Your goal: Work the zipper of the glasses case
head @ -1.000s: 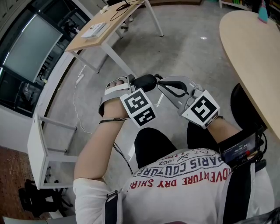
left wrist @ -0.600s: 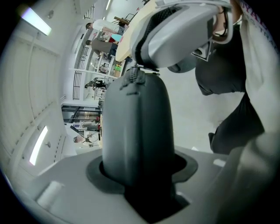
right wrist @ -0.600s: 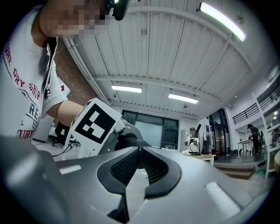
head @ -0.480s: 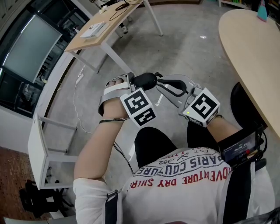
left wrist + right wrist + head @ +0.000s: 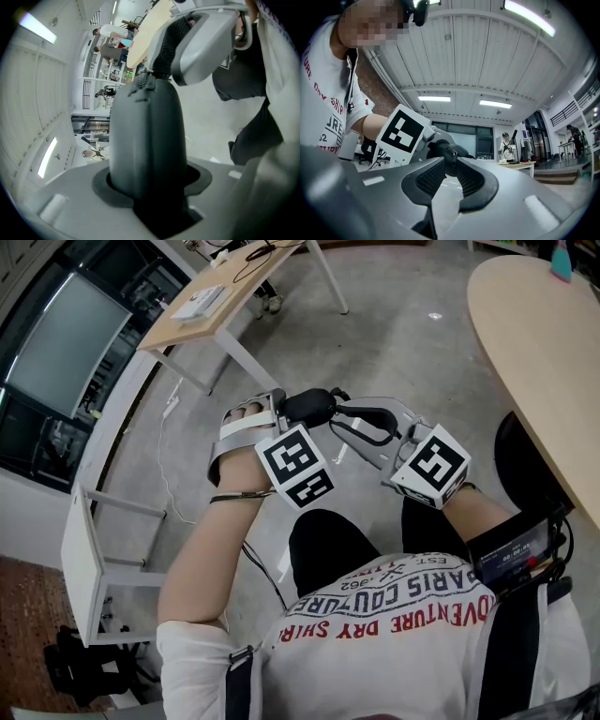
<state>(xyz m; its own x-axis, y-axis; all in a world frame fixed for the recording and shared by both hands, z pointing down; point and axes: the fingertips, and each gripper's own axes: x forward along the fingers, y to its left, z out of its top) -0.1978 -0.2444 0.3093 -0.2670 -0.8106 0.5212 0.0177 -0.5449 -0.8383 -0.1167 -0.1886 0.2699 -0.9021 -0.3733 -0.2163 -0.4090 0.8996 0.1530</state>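
Note:
A dark grey glasses case (image 5: 309, 407) is held in front of the person's lap, and my left gripper (image 5: 281, 412) is shut on one end of it. In the left gripper view the case (image 5: 147, 140) stands up out of the jaws, its zipper pull (image 5: 143, 84) at the far tip. My right gripper (image 5: 343, 415) meets that tip from the right. Its jaws have just been opening. In the right gripper view the pads (image 5: 429, 176) stand apart with the small zipper pull (image 5: 451, 153) between the fingertips, untouched.
A wooden desk (image 5: 216, 301) on white legs stands ahead on the grey floor, and a round pale table (image 5: 539, 352) is at the right. A white shelf frame (image 5: 80, 549) is at the left. People stand far off in the room (image 5: 505, 145).
The right gripper's jaws have parted from the zipper pull, and its marker cube has rolled a little. Both hands and the case sit slightly higher in the head view.

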